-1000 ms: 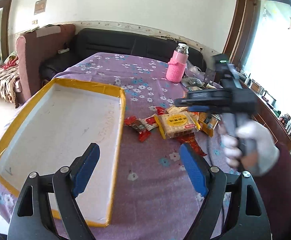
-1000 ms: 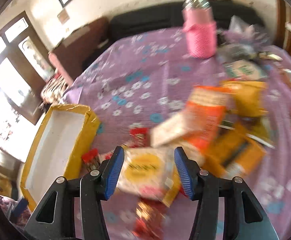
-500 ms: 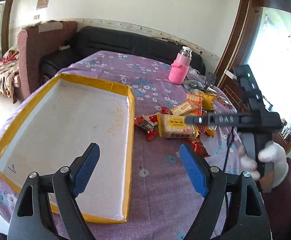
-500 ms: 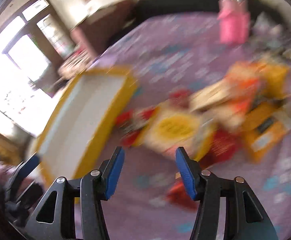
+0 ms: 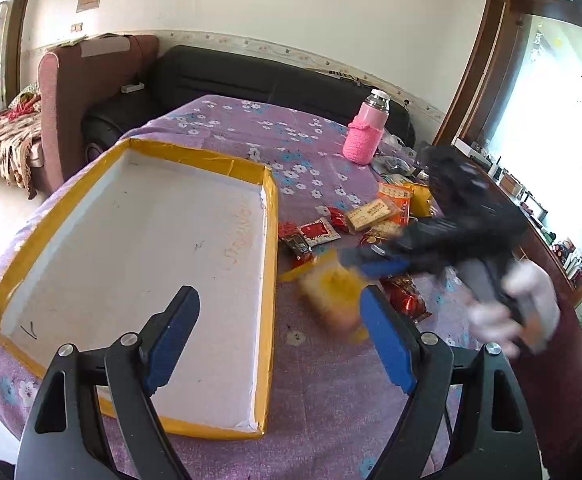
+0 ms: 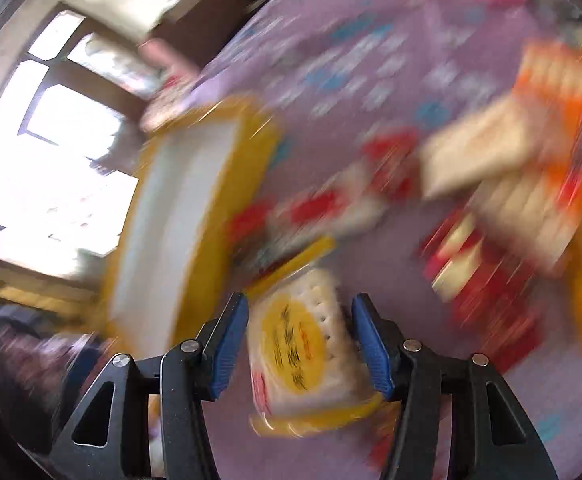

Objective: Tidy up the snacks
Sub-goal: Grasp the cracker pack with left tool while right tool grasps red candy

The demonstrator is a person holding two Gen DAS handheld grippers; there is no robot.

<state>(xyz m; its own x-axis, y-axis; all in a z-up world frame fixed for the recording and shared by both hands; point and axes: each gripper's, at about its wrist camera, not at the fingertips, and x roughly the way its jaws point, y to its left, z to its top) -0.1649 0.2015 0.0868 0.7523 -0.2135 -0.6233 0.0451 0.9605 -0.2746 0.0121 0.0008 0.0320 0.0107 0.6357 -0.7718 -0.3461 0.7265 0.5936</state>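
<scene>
The right tool [image 6: 299, 340] had a cracker packet [image 6: 303, 344] between its two blue pads, and the pads stood partway apart at the packet's two long sides. The left pad appeared a sliver clear of the wrapper and the right pad close against it, but the blur made it impossible to tell whether they pressed. The packet, clear wrap with a yellow round label and yellow end seams, ran lengthwise along the tool's line, its far end sticking out toward 12 o'clock past the pad tips.

From the left wrist view the same packet [image 5: 333, 292] showed as a yellow smear at the tip of the right tool [image 5: 365, 262], just off the tray's right wall. A gloved hand [image 5: 519, 308] gripped that tool's handle at about 3 o'clock.

The left tool [image 5: 279, 336] hung wide open with nothing between its pads, above the near right corner of the tray [image 5: 269, 264], a shallow white box with a yellow taped rim lying on the desk [image 5: 323, 384] with its purple flowered cloth.

The remaining snacks [image 5: 371, 216] lay in a loose heap at 1 o'clock of the packet, red and orange wrappers beside the tray's right wall. A pink bottle [image 5: 365, 136] stood upright beyond them near the desk's far edge.
</scene>
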